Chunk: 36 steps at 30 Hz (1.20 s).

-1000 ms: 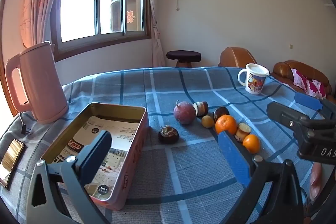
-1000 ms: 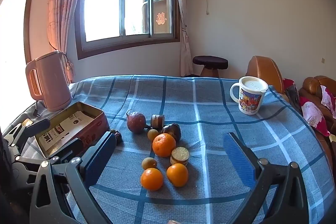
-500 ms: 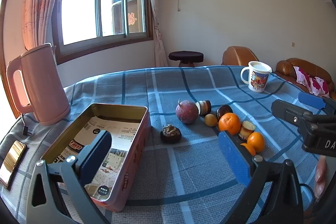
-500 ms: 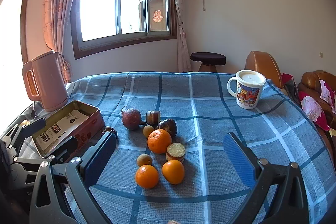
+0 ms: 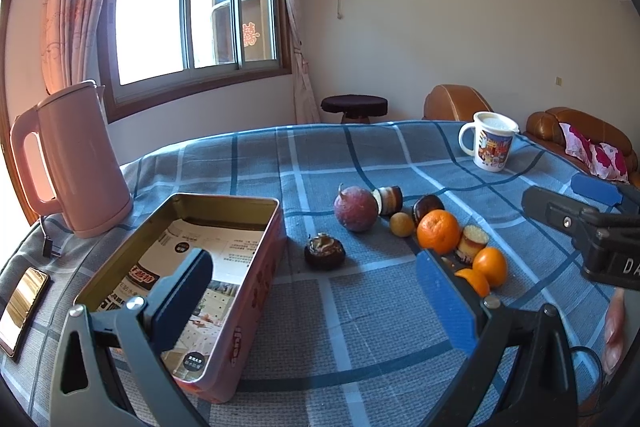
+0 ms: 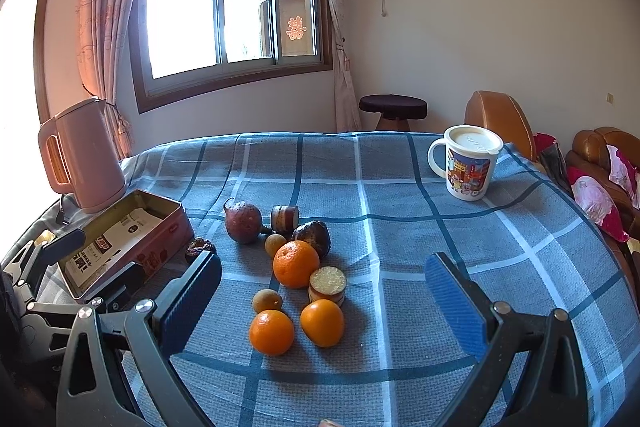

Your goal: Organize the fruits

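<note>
Both grippers spread wide, nothing held: left gripper (image 5: pixel 312 301) over the tin box (image 5: pixel 256 291), right gripper (image 6: pixel 322 301) above the fruit cluster (image 6: pixel 298 267). That cluster sits on the tabletop (image 6: pixel 400 187) right of the box; the mug (image 6: pixel 466 163) well beyond.

Blue plaid tablecloth (image 6: pixel 400 187); 3 orange oranges (image 6: pixel 296 263); pink kettle (image 5: pixel 68 163); gold-lined tin (image 5: pixel 224 201); blue tool pads (image 6: pixel 454 303).
</note>
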{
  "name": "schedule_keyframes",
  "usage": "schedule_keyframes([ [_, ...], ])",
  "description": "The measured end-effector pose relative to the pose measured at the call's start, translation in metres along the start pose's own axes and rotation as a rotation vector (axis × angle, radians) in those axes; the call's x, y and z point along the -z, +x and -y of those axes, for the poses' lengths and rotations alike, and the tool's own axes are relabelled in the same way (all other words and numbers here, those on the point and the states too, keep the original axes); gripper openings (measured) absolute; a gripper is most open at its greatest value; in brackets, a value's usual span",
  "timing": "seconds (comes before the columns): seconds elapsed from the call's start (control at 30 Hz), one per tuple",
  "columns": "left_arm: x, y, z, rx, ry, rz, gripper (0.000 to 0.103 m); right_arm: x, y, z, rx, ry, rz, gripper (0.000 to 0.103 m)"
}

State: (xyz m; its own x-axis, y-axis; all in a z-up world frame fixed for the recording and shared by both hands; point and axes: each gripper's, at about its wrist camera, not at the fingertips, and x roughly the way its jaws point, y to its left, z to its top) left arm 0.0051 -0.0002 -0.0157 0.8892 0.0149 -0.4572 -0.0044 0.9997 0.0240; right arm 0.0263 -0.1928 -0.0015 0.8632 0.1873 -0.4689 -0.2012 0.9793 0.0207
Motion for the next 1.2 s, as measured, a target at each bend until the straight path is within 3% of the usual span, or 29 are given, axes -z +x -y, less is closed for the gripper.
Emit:
schedule_keyframes([
  [1.2,0.006,0.003,0.013,0.023,0.014,-0.023,0.103,0.006,0.003,0.011,-0.002,0.026,-0.012,0.102],
])
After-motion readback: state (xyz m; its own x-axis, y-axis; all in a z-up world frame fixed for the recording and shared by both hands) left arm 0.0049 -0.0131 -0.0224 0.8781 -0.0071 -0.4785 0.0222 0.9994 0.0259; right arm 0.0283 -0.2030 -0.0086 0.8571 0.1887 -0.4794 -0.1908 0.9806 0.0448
